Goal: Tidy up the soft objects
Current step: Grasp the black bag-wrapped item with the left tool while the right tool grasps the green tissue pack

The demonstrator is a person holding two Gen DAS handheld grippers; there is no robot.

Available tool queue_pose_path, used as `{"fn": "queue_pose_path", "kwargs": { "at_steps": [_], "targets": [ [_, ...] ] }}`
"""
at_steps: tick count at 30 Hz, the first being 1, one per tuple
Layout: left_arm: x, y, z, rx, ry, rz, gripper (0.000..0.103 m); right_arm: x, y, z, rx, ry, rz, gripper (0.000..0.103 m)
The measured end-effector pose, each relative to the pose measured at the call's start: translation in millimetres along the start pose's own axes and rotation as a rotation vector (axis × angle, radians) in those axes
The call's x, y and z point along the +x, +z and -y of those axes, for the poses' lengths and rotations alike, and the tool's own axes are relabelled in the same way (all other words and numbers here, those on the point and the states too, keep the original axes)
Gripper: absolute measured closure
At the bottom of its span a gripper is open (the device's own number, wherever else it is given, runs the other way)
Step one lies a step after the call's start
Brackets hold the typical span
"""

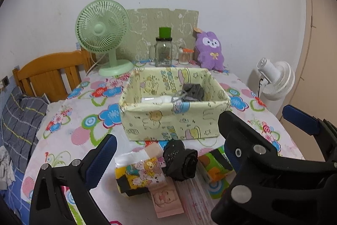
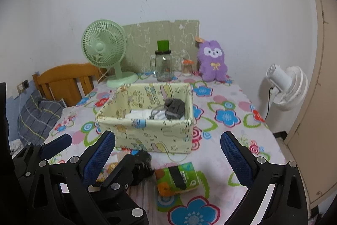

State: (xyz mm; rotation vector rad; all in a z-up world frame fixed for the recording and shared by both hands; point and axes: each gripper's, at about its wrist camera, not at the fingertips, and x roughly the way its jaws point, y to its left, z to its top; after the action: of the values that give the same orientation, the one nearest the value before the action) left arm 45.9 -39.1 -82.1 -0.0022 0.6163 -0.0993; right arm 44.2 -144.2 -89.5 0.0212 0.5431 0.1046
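Black rolled bundle [image 1: 180,161] between the left gripper's [image 1: 168,153] wide-open fingers, untouched; right gripper [image 2: 168,151] gapes empty over green tissue pack [image 2: 178,178], fabric bin [image 2: 147,119] ahead.

Fabric bin [image 1: 168,119]: pale yellow, cartoon print. Tablecloth [image 2: 227,102]: white, blue, red and pink flowers. Plush toy [image 1: 209,51] purple; desk fan [image 1: 101,33] mint green.

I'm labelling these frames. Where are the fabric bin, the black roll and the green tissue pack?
fabric bin [image 1: 168,121], left wrist view, front wall
black roll [image 1: 180,160], left wrist view, its middle
green tissue pack [image 2: 178,178], right wrist view, top face
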Motion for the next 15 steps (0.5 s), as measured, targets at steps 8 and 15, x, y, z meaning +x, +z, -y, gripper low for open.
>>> {"fn": "queue_pose_path", "kwargs": {
  "at_steps": [8, 15],
  "targets": [
    [18, -14, 3, 0.012, -0.009, -0.043, 0.000, 16, -17, 5, 0.013, -0.006, -0.040, 0.002],
    [37, -24, -4, -0.001, -0.009, -0.100, 0.003, 33, -27, 6, 0.007, -0.002, -0.092, 0.002]
  ]
}}
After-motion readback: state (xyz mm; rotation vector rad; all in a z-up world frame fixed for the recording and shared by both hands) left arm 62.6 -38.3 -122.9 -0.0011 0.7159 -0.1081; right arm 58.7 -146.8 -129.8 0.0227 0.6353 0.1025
